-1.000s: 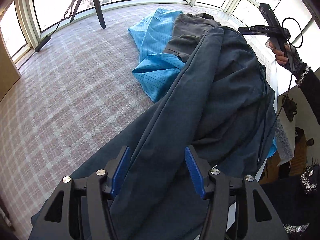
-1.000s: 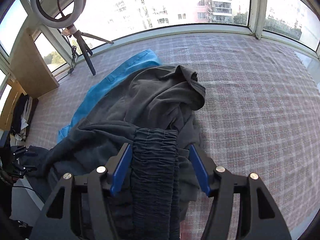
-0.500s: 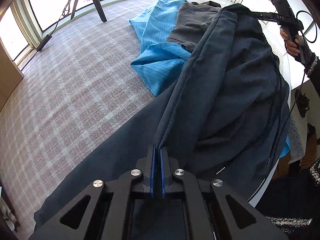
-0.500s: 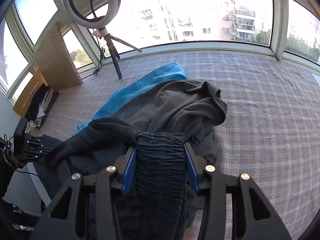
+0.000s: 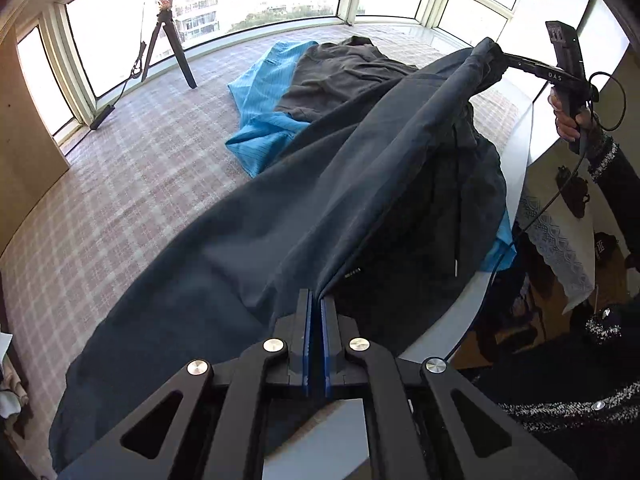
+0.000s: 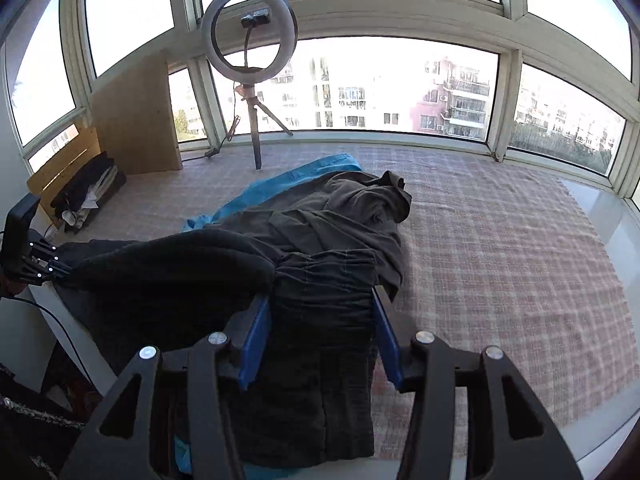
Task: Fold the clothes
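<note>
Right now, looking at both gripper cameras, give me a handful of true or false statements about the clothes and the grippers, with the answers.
1. The left gripper pinches a fold of the dark navy garment. True.
2. The elastic waistband sits between the pads of the right gripper. True.
3. The blue striped garment lies on top of the whole pile. False: the dark grey garment and the navy one lie over it, and only its edges show.
4. The ring light lies flat on the checked cloth. False: it stands upright on a small tripod by the window.
5. The navy garment is stretched between the two grippers. True.
</note>
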`<control>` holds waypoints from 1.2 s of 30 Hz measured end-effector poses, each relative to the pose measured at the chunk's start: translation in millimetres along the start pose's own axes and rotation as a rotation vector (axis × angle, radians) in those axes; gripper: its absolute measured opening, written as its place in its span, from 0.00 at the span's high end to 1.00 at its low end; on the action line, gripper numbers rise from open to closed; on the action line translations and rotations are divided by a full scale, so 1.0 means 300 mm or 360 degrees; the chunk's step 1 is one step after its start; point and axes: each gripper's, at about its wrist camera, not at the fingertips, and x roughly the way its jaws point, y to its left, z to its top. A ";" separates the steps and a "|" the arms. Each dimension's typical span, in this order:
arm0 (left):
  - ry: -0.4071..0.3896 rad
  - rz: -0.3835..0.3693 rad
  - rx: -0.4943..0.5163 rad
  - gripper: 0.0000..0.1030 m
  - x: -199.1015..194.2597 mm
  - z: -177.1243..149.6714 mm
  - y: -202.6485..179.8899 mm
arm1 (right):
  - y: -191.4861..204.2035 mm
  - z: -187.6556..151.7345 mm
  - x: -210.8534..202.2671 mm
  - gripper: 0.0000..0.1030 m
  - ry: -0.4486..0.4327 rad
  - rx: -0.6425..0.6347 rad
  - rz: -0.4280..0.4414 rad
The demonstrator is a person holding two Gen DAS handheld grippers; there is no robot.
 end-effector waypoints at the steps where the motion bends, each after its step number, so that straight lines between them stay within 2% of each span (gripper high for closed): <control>1: 0.0061 -0.0002 0.0000 0.90 0.018 -0.054 -0.022 | -0.006 -0.082 0.012 0.52 0.0105 0.0029 -0.0041; 2: 0.0122 -0.0004 0.0001 0.90 0.035 -0.108 -0.044 | -0.012 -0.164 0.024 0.52 0.0209 0.0059 -0.0080; 4: 0.0172 0.0000 -0.0011 0.90 0.041 -0.196 -0.074 | -0.068 -0.278 0.020 0.52 0.0283 0.0269 -0.0079; 5: 0.0175 0.0013 -0.0021 0.90 0.036 -0.221 -0.079 | -0.097 -0.334 0.018 0.52 0.0318 0.0374 -0.0077; 6: 0.0170 0.0043 -0.0025 0.90 0.032 -0.233 -0.077 | -0.123 -0.355 0.004 0.52 0.0283 0.0486 -0.0022; 7: 0.0151 0.0069 -0.0024 0.89 0.025 -0.227 -0.079 | -0.139 -0.350 0.012 0.52 0.0256 0.0541 0.0000; 8: 0.0129 0.0093 -0.0022 0.88 0.019 -0.218 -0.081 | -0.155 -0.346 0.019 0.48 0.0229 0.0596 0.0021; 11: 0.0050 0.0185 0.0066 0.80 0.046 -0.122 -0.089 | -0.205 -0.333 0.042 0.43 0.0148 0.0760 0.0086; 13: 0.0045 0.0173 0.0128 0.74 0.086 -0.094 -0.108 | -0.237 -0.327 0.107 0.43 0.0167 0.0922 0.0195; 15: 0.0060 0.0138 0.0183 0.73 0.145 -0.075 -0.128 | -0.241 -0.325 0.169 0.43 0.0180 0.1025 0.0254; 18: 0.0127 0.0213 0.0290 0.73 0.221 -0.073 -0.142 | -0.210 -0.304 0.218 0.46 0.0216 0.1016 0.0213; 21: 0.0168 0.0237 0.0299 0.73 0.274 -0.070 -0.116 | -0.172 -0.279 0.230 0.55 0.0230 0.0946 0.0164; 26: 0.0178 0.0187 0.0251 0.73 0.315 -0.035 -0.083 | -0.170 -0.260 0.220 0.65 0.0240 0.0929 0.0128; 29: 0.0179 0.0144 0.0249 0.73 0.299 -0.018 -0.094 | -0.183 -0.260 0.216 0.66 0.0258 0.0956 0.0135; 31: 0.0137 0.0100 0.0237 0.72 0.259 -0.001 -0.113 | -0.186 -0.258 0.224 0.63 0.0289 0.0967 0.0138; 34: 0.0049 0.0040 0.0272 0.62 0.223 0.042 -0.158 | -0.186 -0.257 0.236 0.63 0.0302 0.0987 0.0125; 36: 0.0051 0.0046 0.0338 0.61 0.250 0.070 -0.189 | -0.187 -0.258 0.243 0.63 0.0293 0.1011 0.0123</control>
